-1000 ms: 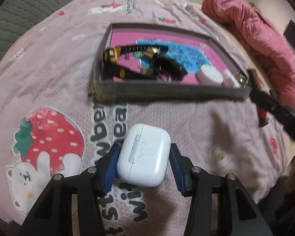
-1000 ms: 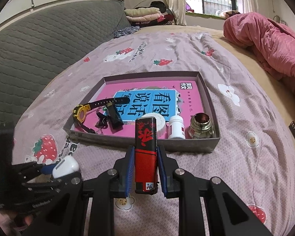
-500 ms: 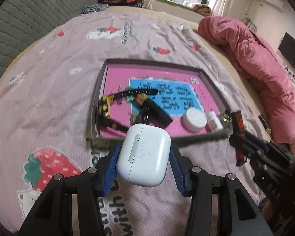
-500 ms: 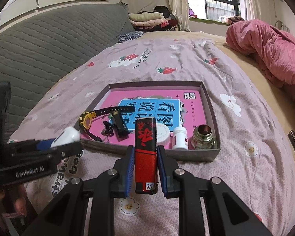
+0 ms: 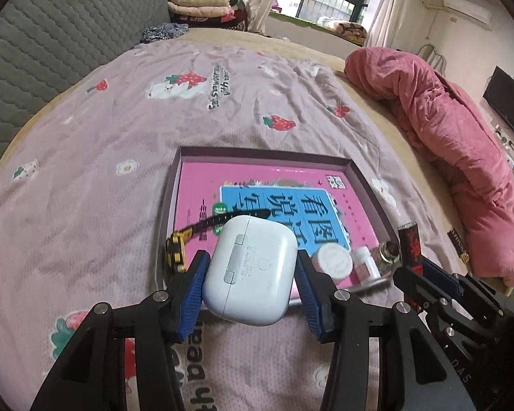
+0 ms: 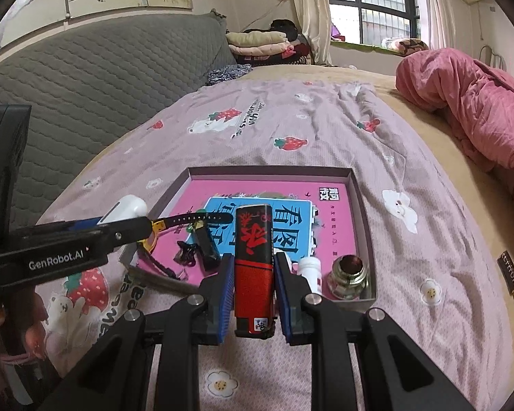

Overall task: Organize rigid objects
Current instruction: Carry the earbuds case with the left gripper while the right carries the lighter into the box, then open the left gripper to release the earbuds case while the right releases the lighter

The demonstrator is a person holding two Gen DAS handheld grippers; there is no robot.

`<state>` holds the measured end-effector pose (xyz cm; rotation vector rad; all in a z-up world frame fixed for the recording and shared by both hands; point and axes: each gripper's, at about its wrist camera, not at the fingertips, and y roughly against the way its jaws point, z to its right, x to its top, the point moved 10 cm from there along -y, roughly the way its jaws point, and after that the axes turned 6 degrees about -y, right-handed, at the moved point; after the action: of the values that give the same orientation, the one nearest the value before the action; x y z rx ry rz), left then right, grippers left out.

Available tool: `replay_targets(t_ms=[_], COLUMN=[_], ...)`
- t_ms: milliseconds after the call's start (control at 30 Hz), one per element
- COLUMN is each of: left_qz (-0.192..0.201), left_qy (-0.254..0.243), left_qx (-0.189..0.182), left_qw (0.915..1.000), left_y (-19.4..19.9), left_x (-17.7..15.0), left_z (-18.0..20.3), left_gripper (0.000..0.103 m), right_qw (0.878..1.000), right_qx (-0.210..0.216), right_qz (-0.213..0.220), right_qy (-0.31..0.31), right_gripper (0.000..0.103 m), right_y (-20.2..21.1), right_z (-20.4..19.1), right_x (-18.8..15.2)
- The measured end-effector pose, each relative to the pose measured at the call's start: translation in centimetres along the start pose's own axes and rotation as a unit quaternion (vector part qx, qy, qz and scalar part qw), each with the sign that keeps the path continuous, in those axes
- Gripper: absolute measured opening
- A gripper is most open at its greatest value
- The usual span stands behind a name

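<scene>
Tray [image 6: 366, 226] lies ahead of and below both grippers on the bed. Left gripper [image 5: 250, 275] pinches the white earbud case [image 5: 252, 269] over the tray's near-left corner; right gripper [image 6: 250, 291] clamps the red lighter [image 6: 253, 260], long axis pointing at the near edge.

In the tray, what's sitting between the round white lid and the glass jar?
A small white bottle stands between the round white lid and the glass jar, along the near wall of the tray; the left wrist view shows all three clearest.
</scene>
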<state>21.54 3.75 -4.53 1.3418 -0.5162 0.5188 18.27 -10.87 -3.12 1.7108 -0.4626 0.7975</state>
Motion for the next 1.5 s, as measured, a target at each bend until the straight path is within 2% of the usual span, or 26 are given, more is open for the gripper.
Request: replay_targets(t_ms=[367, 967, 1233, 1500], left_qz=[-0.013, -0.043, -0.052, -0.049], left_qy=[0.005, 0.008, 0.007, 0.009], left_qx=[0.011, 0.024, 0.026, 0.024], left_qw=[0.9998, 0.9987, 0.9983, 0.9985], left_y=[-2.3, -6.5, -7.5, -7.6], left_x=[0.1, -1.3, -1.6, -1.5], left_z=[-1.3, -2.4, -2.2, -2.3], left_gripper=[0.051, 0.051, 0.051, 0.051], right_qw=[1.0, 0.998, 0.997, 0.997], right_qx=[-0.012, -0.022, -0.024, -0.032], right_qz=[-0.013, -0.055, -0.077, -0.076], right_qy=[-0.005, -0.005, -0.009, -0.006], right_gripper=[0.023, 0.023, 0.023, 0.022], right_y=[-2.2, -5.4, -7.4, -8.2], right_z=[1.4, 2.2, 2.1, 2.3], right_x=[0.4, -1.6, -2.2, -2.0])
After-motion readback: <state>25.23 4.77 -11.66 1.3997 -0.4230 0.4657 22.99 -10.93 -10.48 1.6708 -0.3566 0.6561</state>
